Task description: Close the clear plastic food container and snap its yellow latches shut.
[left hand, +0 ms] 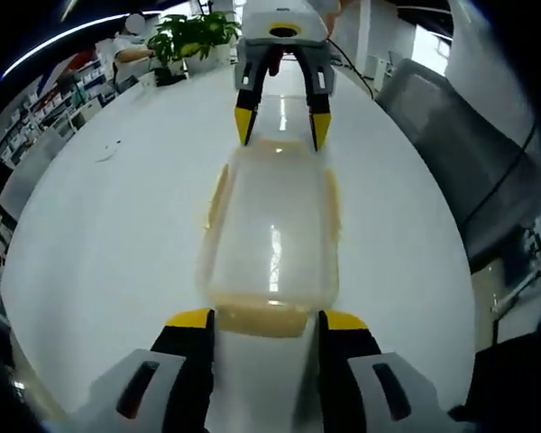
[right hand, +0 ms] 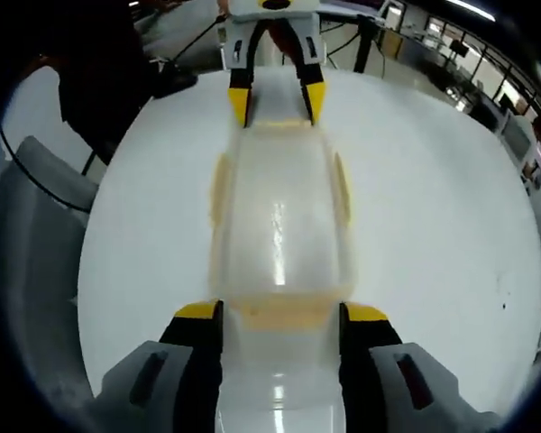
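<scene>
1. Left gripper view: a clear plastic container [left hand: 270, 239] lies lengthwise on a white table [left hand: 99, 244], lid already on top, with pale yellow latches along its long sides and at both ends. The left gripper [left hand: 267, 319] meets the near end, its yellow-tipped jaws spread about as wide as that end and flanking the near latch [left hand: 263, 320]. It looks placed to steady the box or press that latch; whether the tips touch it I cannot tell. The right gripper [left hand: 280, 126] faces it from the far end, jaws parted and pointing down at the far edge.

2. Right gripper view: the same container [right hand: 279, 225] runs away from the camera. The right gripper [right hand: 279, 313] brackets the near latch [right hand: 279, 314], jaws half spread, gripping nothing clearly. The left gripper [right hand: 275, 104] stands opposite, parted likewise. The two ends seem approached together so the box cannot slide.
</scene>
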`<control>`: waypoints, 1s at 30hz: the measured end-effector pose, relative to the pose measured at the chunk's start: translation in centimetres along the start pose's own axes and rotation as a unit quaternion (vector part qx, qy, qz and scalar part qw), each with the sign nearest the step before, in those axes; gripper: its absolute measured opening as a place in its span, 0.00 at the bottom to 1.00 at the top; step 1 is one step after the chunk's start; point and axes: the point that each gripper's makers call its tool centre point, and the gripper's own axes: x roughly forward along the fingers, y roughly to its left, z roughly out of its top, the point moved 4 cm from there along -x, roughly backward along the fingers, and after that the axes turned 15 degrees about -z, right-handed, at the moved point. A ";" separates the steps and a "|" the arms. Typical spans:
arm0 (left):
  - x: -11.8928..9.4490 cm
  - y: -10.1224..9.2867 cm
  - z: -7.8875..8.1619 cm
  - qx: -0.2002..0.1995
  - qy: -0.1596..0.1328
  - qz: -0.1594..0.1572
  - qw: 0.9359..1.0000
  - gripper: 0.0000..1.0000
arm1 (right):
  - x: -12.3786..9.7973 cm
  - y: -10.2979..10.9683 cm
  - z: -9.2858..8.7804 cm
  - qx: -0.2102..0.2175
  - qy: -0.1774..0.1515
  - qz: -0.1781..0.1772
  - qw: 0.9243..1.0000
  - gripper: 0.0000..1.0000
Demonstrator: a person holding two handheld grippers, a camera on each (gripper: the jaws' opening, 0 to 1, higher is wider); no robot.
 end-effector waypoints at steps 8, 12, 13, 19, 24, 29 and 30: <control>0.3 0.1 -0.3 0.009 0.009 -0.004 1.000 0.37 | 0.2 -0.1 0.1 -0.003 -0.001 -0.001 1.000 0.44; 0.3 0.0 -0.3 0.013 0.008 -0.011 1.000 0.34 | 0.3 0.0 -0.1 -0.020 0.002 0.001 1.000 0.38; 0.4 0.0 -0.2 0.014 0.009 -0.012 1.000 0.34 | 0.4 0.1 -0.2 -0.013 0.003 0.005 1.000 0.38; 0.4 0.0 -0.3 0.014 0.010 -0.011 1.000 0.34 | 0.5 0.0 -0.3 -0.017 0.003 0.003 1.000 0.38; 0.4 0.0 -0.3 0.015 0.009 -0.011 1.000 0.34 | 0.5 0.0 -0.3 -0.018 0.001 0.002 1.000 0.37; 0.3 0.1 -0.4 0.016 0.011 -0.006 1.000 0.33 | 0.4 -0.2 -0.1 -0.025 -0.004 -0.008 1.000 0.36; 0.2 0.1 -0.4 0.016 0.013 -0.003 1.000 0.33 | 0.4 -0.2 0.1 -0.024 -0.005 -0.008 1.000 0.36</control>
